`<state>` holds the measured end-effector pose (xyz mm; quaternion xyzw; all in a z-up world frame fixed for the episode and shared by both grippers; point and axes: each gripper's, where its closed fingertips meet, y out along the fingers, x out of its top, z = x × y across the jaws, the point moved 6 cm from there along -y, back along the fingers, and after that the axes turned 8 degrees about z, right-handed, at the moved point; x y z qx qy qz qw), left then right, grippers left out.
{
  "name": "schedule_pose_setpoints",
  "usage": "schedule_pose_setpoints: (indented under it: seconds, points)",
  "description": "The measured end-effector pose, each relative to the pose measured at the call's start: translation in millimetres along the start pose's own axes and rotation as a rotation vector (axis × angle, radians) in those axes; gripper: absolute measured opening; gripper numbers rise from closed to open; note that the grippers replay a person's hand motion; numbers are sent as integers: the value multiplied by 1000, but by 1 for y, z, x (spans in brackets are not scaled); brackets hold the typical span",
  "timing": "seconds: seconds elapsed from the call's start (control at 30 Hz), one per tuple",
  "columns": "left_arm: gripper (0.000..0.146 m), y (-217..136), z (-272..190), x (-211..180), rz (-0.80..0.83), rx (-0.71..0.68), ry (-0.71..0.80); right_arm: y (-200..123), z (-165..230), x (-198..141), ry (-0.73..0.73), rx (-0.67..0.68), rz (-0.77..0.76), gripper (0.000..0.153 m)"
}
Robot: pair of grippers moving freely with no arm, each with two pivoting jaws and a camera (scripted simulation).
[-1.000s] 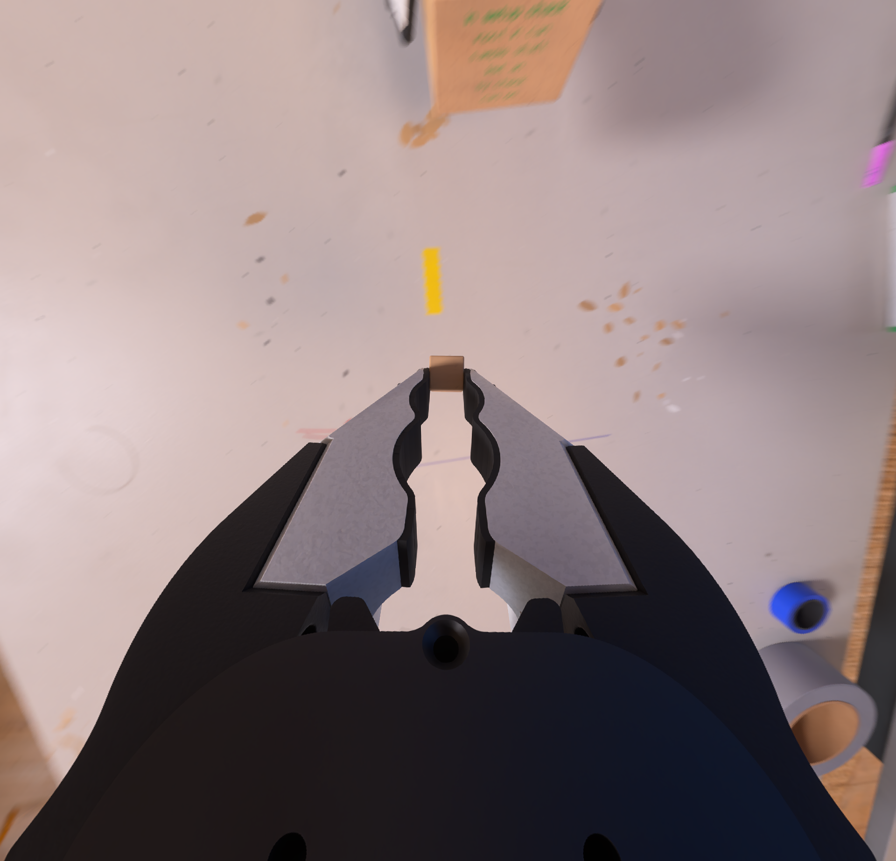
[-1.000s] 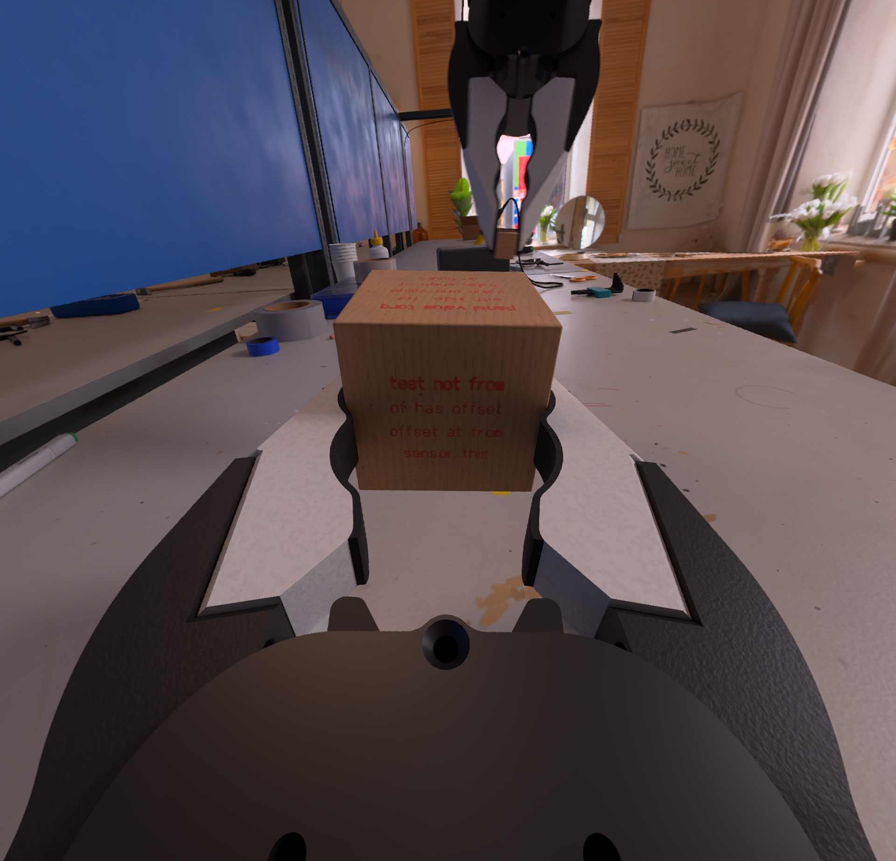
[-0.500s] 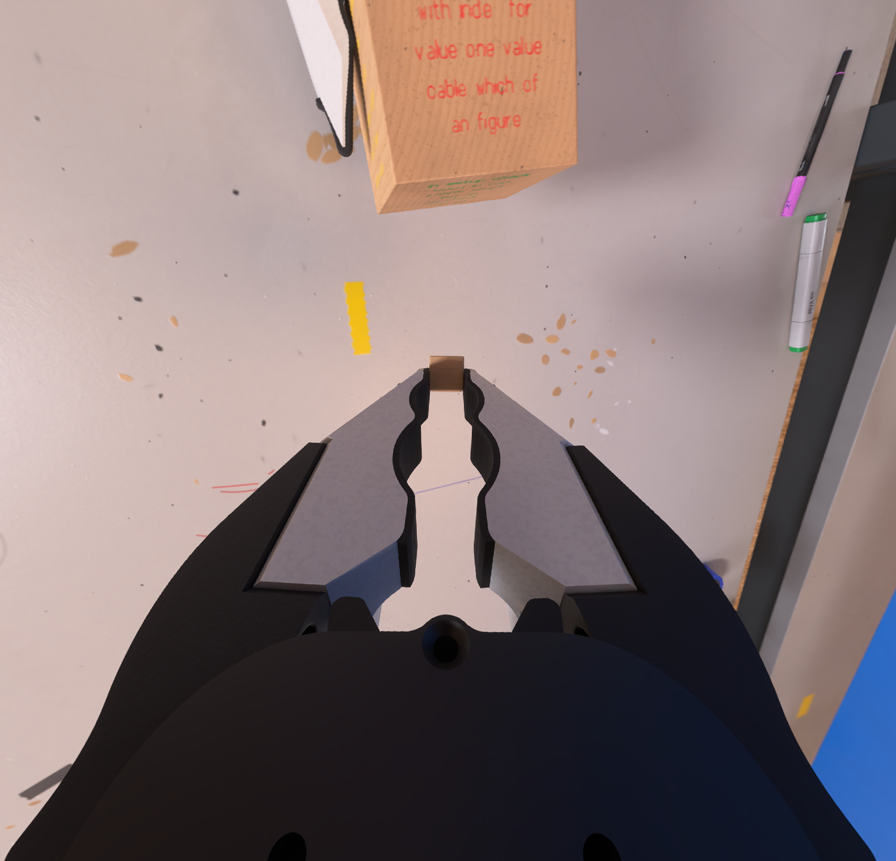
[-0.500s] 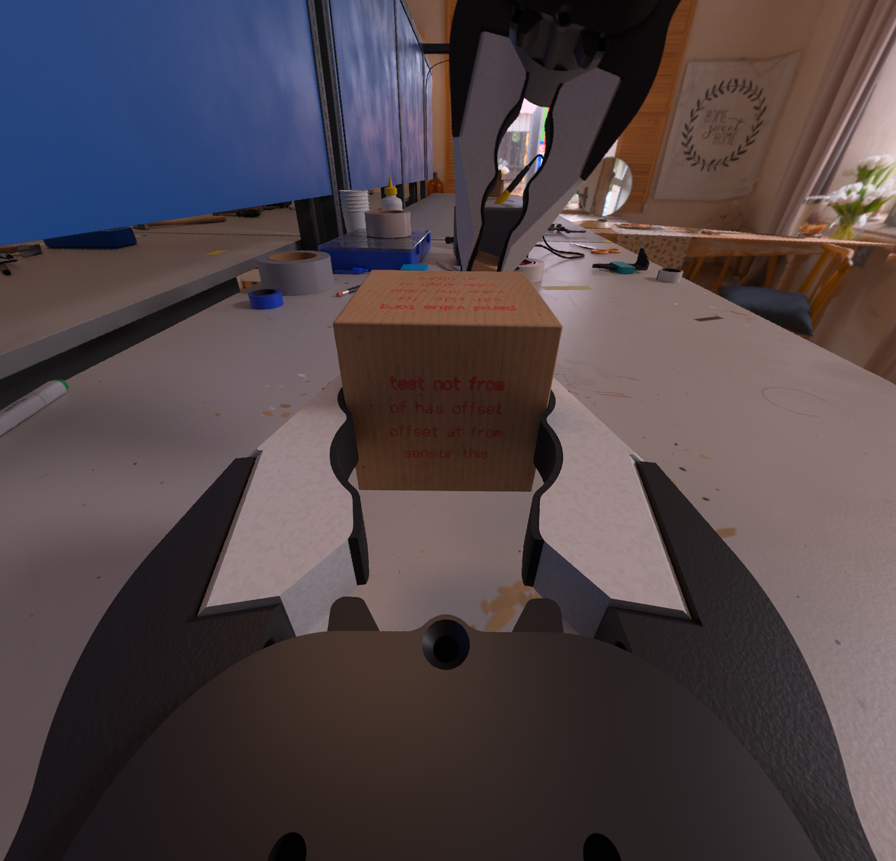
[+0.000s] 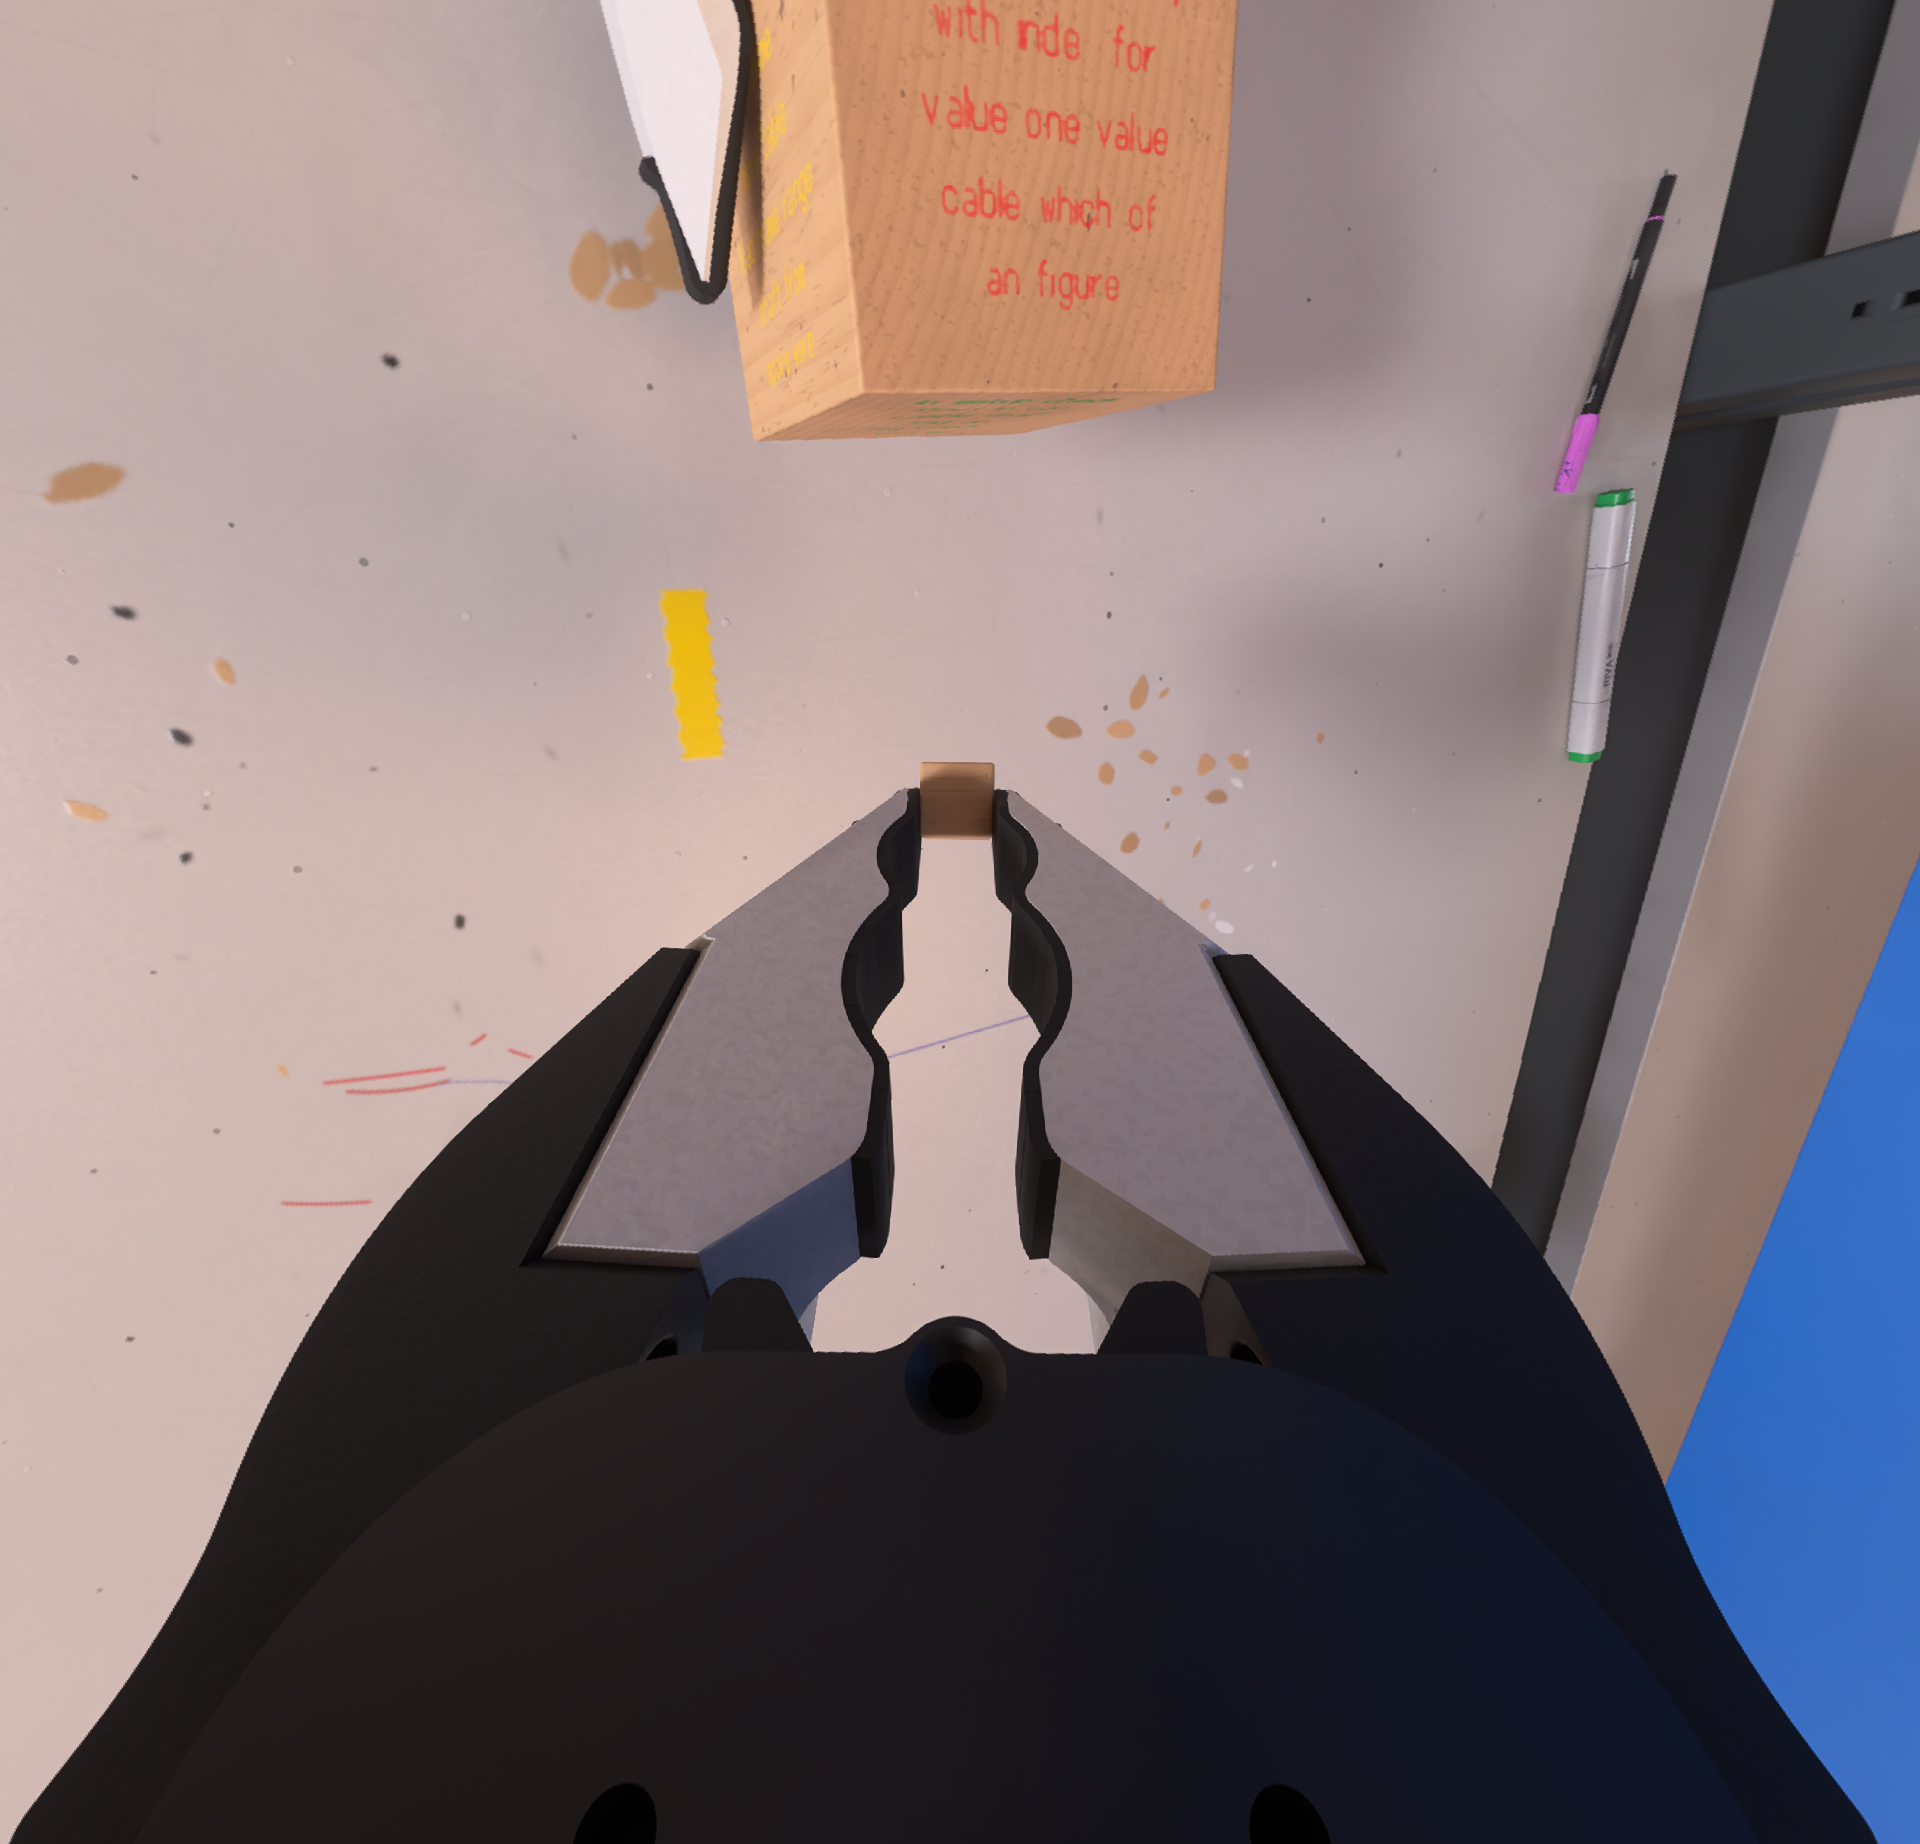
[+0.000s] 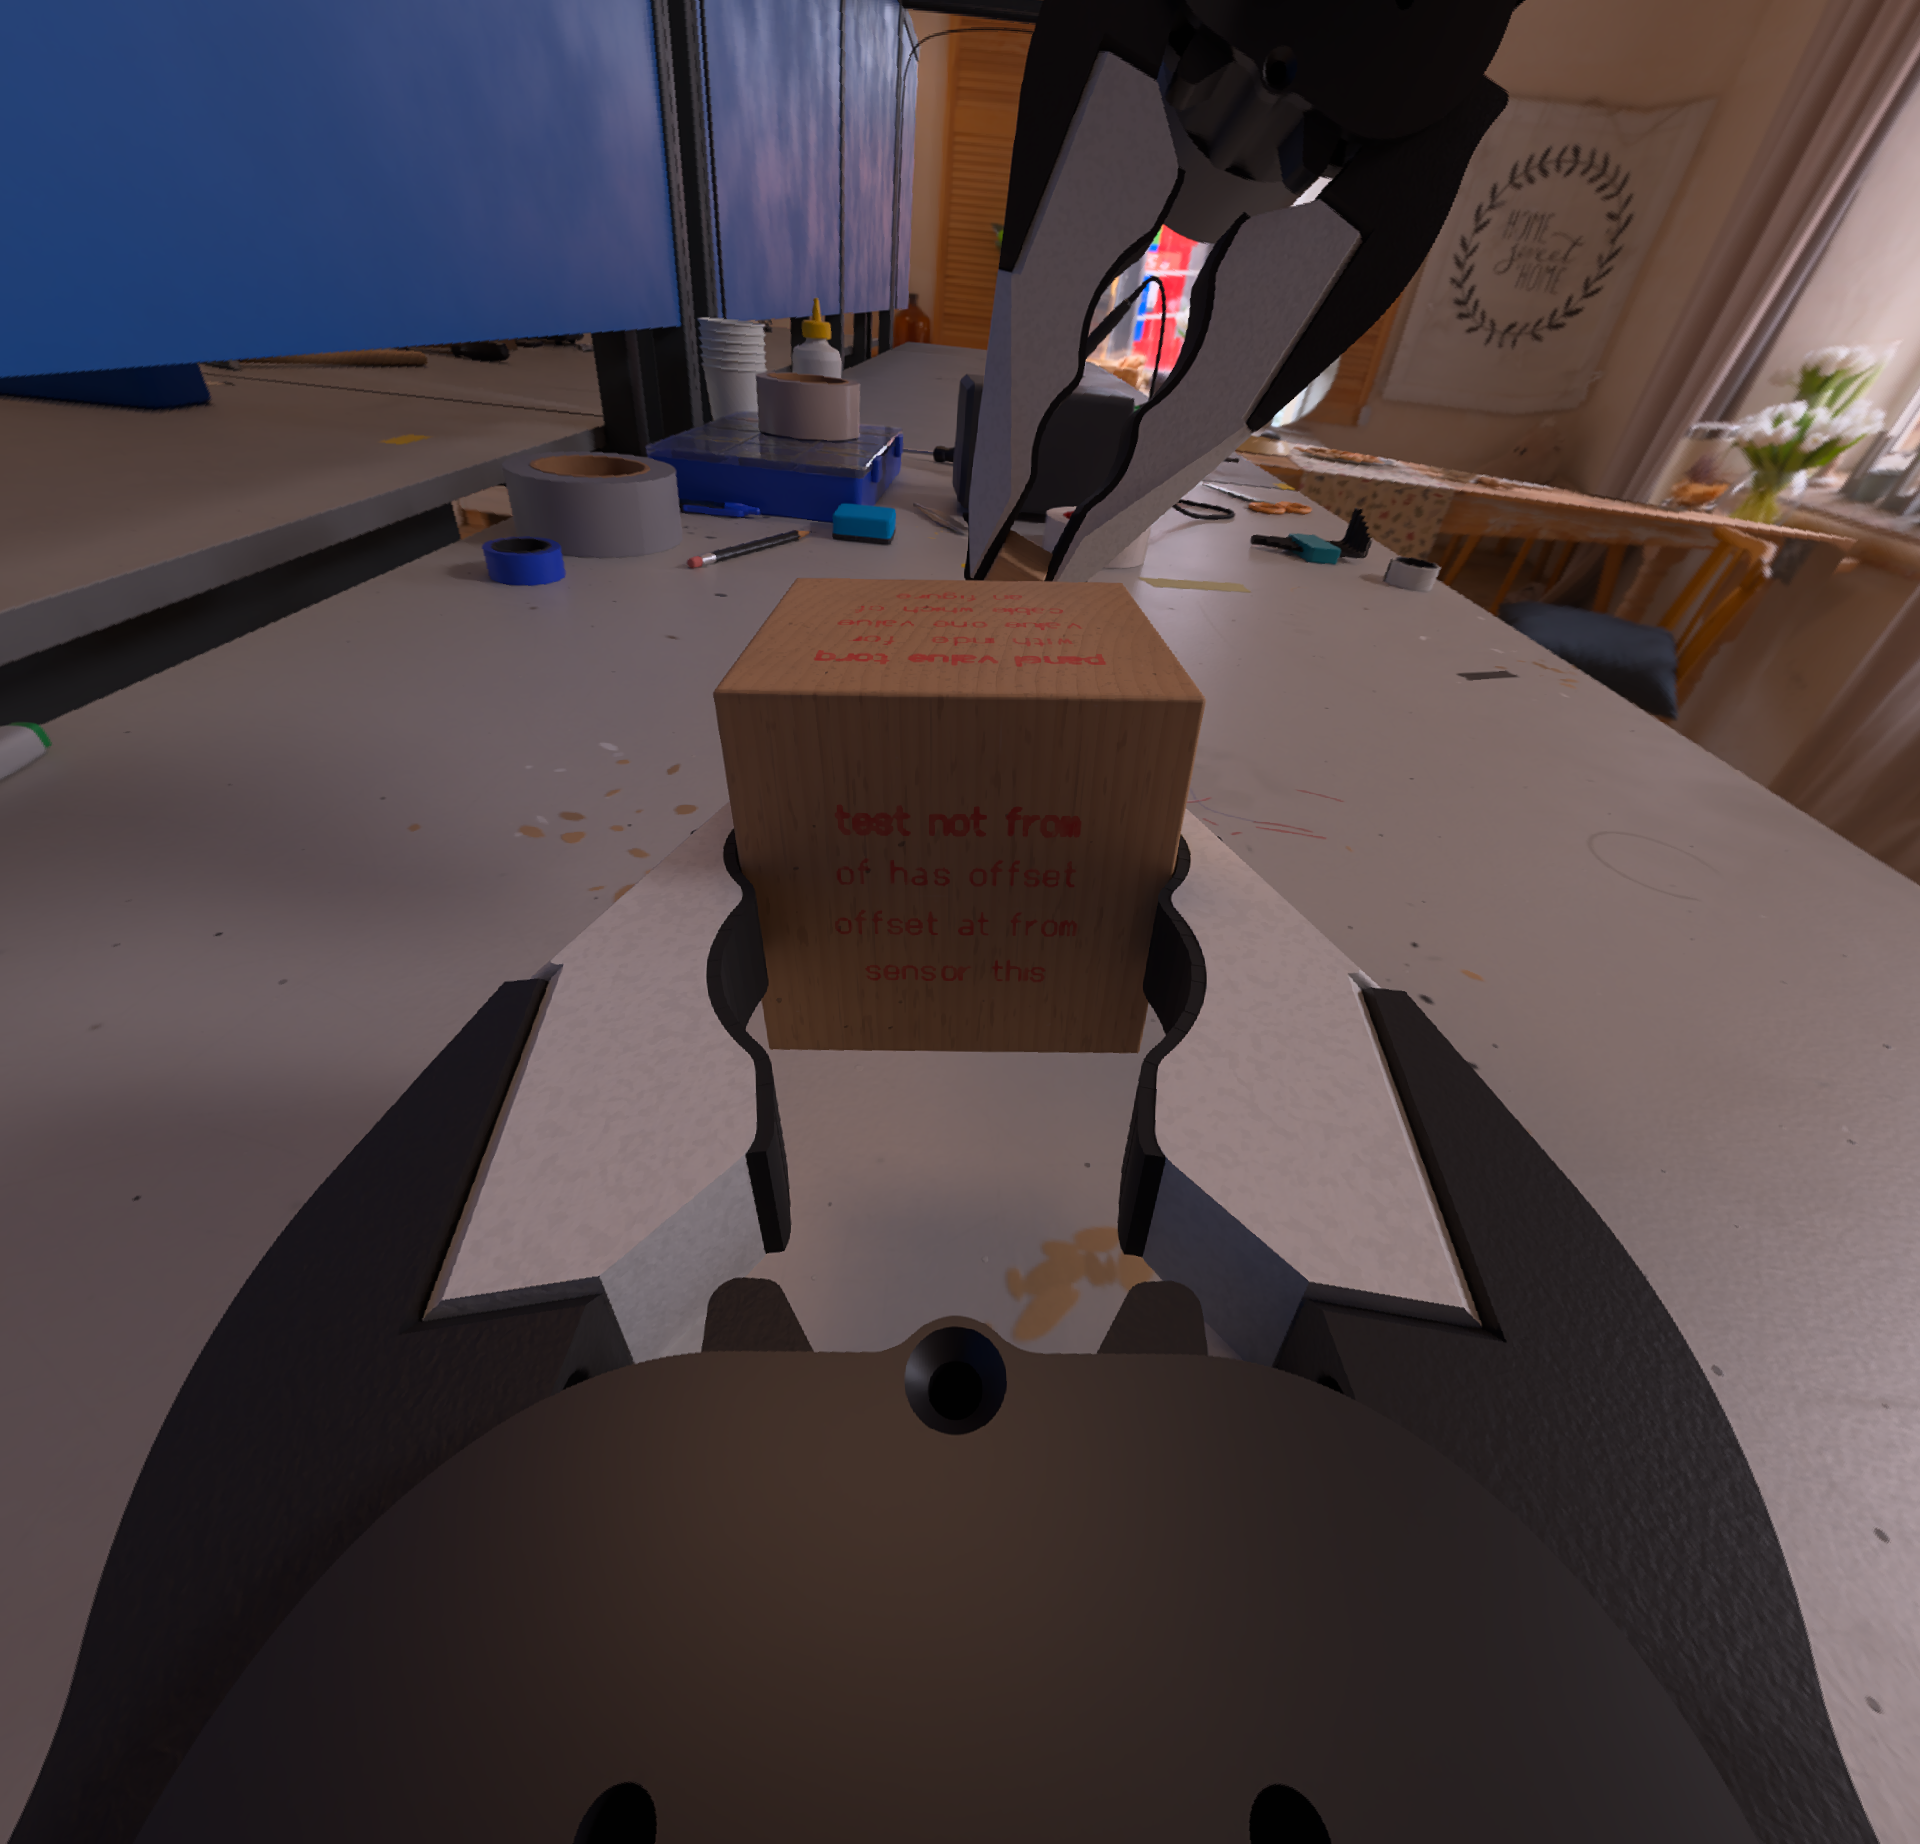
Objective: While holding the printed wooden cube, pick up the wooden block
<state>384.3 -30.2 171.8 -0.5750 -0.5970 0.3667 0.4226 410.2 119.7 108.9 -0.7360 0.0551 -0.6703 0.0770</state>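
My left gripper points down at the table and is shut on a small plain wooden block held at its fingertips, above the surface. My right gripper is shut on the printed wooden cube, which has red print on its faces and is held above the table. In the left wrist view the cube shows at the top, with one right finger beside it. In the right wrist view the left gripper hangs just behind the cube, its tips partly hidden by the cube's top edge.
A grey table with paint flecks and a yellow tape strip. A green-capped marker and a purple-tipped pen lie by a dark rail. A grey tape roll, a blue tape roll and a blue box stand at back left.
The two grippers have come closer together: the cube looms larger in the left wrist view and the left gripper larger in the right wrist view. Both grips are unchanged.
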Motion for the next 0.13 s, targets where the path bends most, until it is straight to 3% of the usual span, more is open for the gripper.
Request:
schedule_pose_setpoints:
  seconds: [0.13]
  points:
    - [13, 3, -2, 0, -19, -1, 25, 0, 0, 0, 18, 24, -20, 74]
